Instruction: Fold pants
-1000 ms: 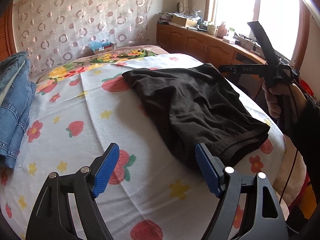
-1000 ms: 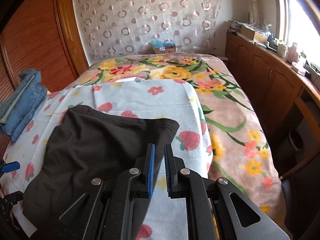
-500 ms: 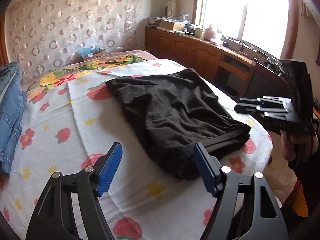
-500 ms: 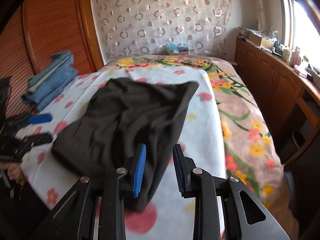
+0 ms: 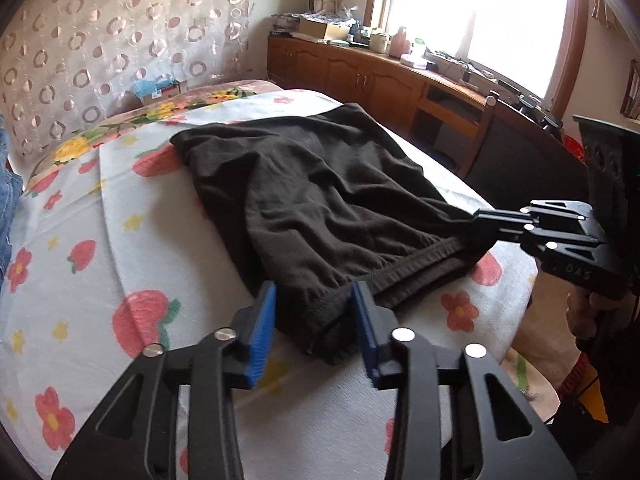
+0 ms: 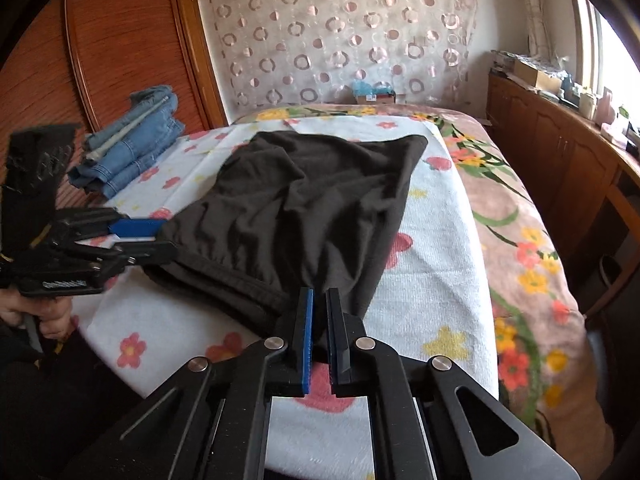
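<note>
Where the bed's near edge curves down, the black soft-knit pants (image 5: 320,200) lie spread flat on a white towel printed with red strawberries and small flowers (image 5: 120,264), their stitched waistband toward the person and the rest of the garment reaching away up the bed. The left tongs (image 5: 314,312) straddle one corner of that waistband; their jaws have just been closing, and the blue pads (image 5: 262,332) now stand on either side of the bunched dark cloth, with a little room still showing on each side, so the cloth sits between them without being pressed. At the opposite corner the right tongs (image 6: 318,316) are drawn nearly together, pinching a fold of the waistband hem between their pads; from the left wrist view their tips (image 5: 474,226) disappear into the dark fabric. A hand (image 6: 36,312) grips the handle of the left tool at the frame's left edge.

Beneath the towel a pinkish blanket with yellow and red flowers (image 6: 520,220) covers the bed. A stack of folded blue denim jeans (image 6: 128,140) rests on the bed's far left side, well apart from the pants. A sheer curtain patterned with rings (image 6: 340,40) hangs behind the bed, and a low wooden cabinet (image 5: 360,76) under the bright window carries assorted small clutter.
</note>
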`<state>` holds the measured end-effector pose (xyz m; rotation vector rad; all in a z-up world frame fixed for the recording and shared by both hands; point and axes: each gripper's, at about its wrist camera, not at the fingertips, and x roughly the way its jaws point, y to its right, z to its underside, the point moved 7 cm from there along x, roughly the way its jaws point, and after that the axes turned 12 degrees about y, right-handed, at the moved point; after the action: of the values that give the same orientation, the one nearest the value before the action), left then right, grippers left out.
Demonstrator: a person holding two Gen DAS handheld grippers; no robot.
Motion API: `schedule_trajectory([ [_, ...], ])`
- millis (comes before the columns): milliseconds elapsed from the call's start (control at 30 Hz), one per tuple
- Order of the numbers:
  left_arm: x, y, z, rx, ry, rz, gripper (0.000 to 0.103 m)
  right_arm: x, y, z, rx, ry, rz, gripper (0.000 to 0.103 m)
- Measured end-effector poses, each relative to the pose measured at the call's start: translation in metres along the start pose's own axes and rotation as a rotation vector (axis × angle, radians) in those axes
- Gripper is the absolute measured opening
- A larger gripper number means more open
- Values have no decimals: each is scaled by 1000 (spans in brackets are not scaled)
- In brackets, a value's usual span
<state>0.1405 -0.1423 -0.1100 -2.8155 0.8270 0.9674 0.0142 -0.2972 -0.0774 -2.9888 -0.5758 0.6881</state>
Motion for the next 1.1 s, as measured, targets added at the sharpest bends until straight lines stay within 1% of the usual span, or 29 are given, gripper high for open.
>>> schedule_trajectory([
  [33, 0, 1, 1, 0, -2, 5, 32, -2, -1, 1, 0, 7, 2, 6],
  [67, 0, 3, 1, 4, -4, 8, 25, -6, -3, 3, -2, 11, 1, 6],
  [100, -1, 4, 3, 6, -9, 18, 14, -7, -7, 6, -4, 11, 2, 6],
  [200, -4, 10, 4, 24, -9, 16, 11, -2, -9, 13, -9, -5, 9, 6],
  [267, -9, 13, 5, 30, -5, 18, 10, 1, -8, 16, -7, -14, 11, 6],
  [400, -16, 16, 8, 27, -8, 18, 10, 1, -9, 14, 0, -13, 9, 6],
  [467, -16, 15, 9, 26, -8, 6, 10, 1, -9, 15, 2, -14, 6, 6],
  [567, -18, 14, 4, 11, 3, 4, 11, 0, -10, 13, 14, -9, -1, 6],
  [600, -18, 12, 3, 7, 4, -1, 13, -1, -9, 12, 20, -5, -4, 6],
  [633, -19, 11, 1, 6, 6, -6, 14, -2, -10, 11, 23, -2, -7, 6],
  [733, -23, 7, -3, -3, 22, -13, 19, -5, -7, 9, 22, 12, 0, 8],
  [767, -24, 5, -5, -4, 27, -24, 22, -6, -6, 7, 21, 17, 2, 8],
  [800, -24, 0, -8, -6, 36, -48, 29, -6, -5, 5, 18, 22, 7, 9],
  [833, -24, -4, -11, -12, 45, -64, 32, -6, -4, 4, 15, 26, 11, 9],
  [900, -23, -12, -18, -38, 62, -68, 45, -7, -1, 0, 17, 39, 14, 9],
  [967, -20, -19, -24, -48, 66, -73, 48, -8, 2, -6, 20, 54, 15, 9],
  [1033, -13, -28, -32, -31, 64, -107, 56, -7, 4, -9, 21, 66, 18, 9],
  [1067, -9, -32, -35, -25, 65, -120, 68, -6, 7, -13, 18, 73, 26, 9],
  [1100, -6, -37, -40, -23, 70, -132, 79, -6, 9, -16, 17, 80, 30, 10],
])
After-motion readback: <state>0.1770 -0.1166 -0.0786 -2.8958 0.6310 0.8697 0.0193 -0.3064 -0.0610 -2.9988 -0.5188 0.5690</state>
